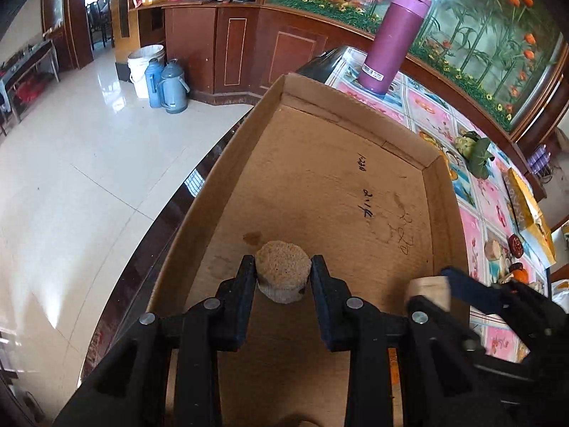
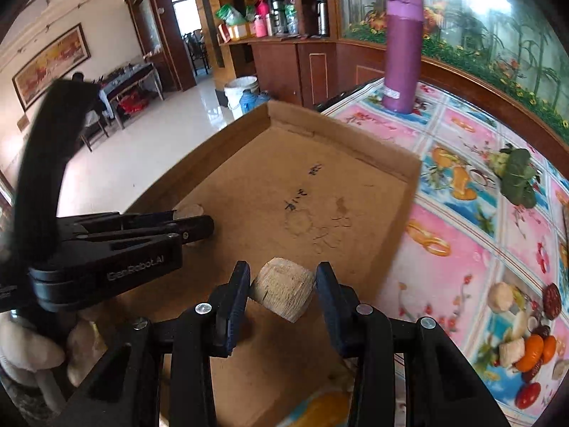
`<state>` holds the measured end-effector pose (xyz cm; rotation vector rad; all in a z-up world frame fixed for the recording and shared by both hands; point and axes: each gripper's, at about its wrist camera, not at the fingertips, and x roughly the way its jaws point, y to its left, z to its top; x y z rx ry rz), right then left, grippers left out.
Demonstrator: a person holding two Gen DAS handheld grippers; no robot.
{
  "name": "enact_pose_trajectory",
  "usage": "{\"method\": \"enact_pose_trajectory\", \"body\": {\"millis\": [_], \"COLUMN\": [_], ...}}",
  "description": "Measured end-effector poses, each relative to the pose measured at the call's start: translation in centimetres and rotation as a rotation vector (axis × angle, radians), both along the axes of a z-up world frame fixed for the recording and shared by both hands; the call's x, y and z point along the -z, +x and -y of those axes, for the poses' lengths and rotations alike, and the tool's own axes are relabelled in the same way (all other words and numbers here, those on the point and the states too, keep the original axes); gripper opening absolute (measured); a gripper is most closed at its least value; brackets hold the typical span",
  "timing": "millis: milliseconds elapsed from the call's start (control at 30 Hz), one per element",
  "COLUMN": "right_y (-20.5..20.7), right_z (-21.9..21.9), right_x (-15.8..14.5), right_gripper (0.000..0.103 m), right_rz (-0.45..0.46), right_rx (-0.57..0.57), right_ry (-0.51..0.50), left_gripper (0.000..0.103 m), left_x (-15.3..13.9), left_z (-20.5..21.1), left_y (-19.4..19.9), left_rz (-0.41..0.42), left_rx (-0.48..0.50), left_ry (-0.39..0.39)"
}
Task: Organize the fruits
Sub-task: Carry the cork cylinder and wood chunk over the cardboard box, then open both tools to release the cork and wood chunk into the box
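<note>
Over the cardboard tray at the counter edge, both grippers are hovering. The left gripper is holding a round brown speckled chunk, jaws narrow and pressing on both of its sides, above the tray's near left part. The right gripper is holding a pale fibrous chunk, tilted, jaws narrow on it, over the tray's near right part. In the left wrist view the right gripper is showing at lower right with the same pale piece. In the right wrist view the left gripper is sitting to the left. Purple bottle is standing upright on the counter past the tray's far corner. A green leafy item is lying on the flowered cover right of the tray. More fruit pieces are clustering near the counter's right edge, well apart from the tray.
</note>
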<state>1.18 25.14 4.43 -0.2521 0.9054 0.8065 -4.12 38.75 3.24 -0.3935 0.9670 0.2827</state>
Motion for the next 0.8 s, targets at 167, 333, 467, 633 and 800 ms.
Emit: {"method": "enact_pose_trajectory", "body": {"millis": [167, 333, 467, 633, 800], "right_y": [-0.1, -0.6, -1.0, -1.3, -1.6], "right_z": [-1.2, -0.5, 1.7, 7.1, 15.7], "right_x": [1.1, 0.0, -1.8, -3.7, -4.5], "right_gripper": [0.043, 0.047, 0.05, 0.057, 0.058], "right_rz": [-0.02, -0.003, 0.004, 0.009, 0.037], "right_rx": [-0.016, -0.013, 0.019, 0.107, 0.242], "right_ry": [-0.004, 0.026, 0.084, 0.158, 0.18], "left_gripper": [0.03, 0.038, 0.043, 0.056, 0.056], "left_x": [-0.6, -2.5, -4.4, -6.1, -6.2], "left_z": [-0.8, -0.6, 0.2, 2.9, 7.2], "left_y": [-1.0, -2.5, -4.6, -7.4, -7.1], "left_rz": [0.034, 0.096, 0.149, 0.22, 0.213], "left_rx": [-0.012, -0.039, -0.067, -0.077, 0.012], "left_ry": [-0.033, -0.022, -0.024, -0.047, -0.061]}}
